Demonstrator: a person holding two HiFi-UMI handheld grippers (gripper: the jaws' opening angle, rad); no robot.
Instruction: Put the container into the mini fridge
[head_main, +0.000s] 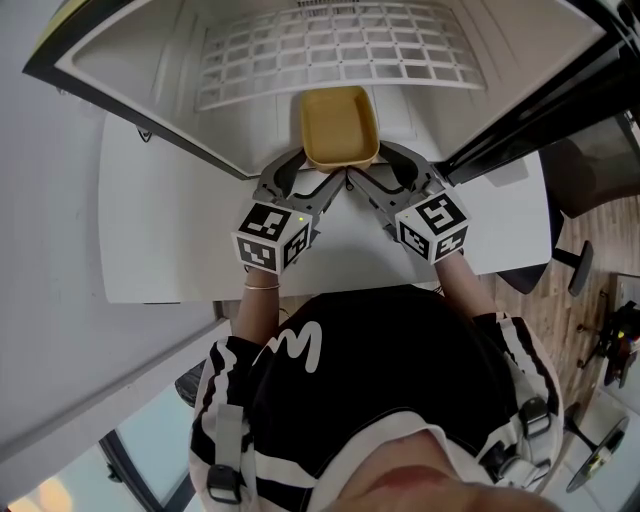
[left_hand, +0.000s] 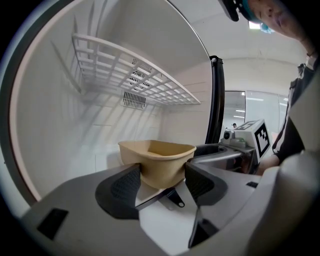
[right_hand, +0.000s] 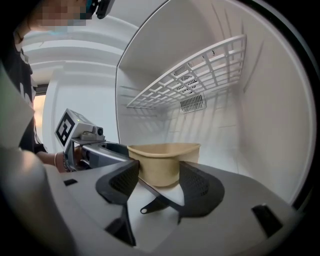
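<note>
The left gripper (left_hand: 162, 176) and right gripper (right_hand: 159, 179) each have jaws clamped on the tan container (head_main: 340, 125), which sits at the open mini fridge's (head_main: 150, 62) mouth, below its wire shelf (head_main: 330, 48).

Black top (head_main: 400, 370), white stripes, thin bracelet (head_main: 262, 285); left claw (left_hand: 162, 181) and right claw (right_hand: 157, 181) grey with black ribbed pads (left_hand: 124, 187)

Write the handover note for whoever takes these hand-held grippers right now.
Left hand-held gripper: jaws closed on the tan container.
Right hand-held gripper: also closed on it, from the other side.
Container: upright, empty, at the open front of the mini fridge, below the wire shelf.
Done: container gripped and at the fridge.
Left: probably move it further in, set it down, open both, withdraw.
</note>
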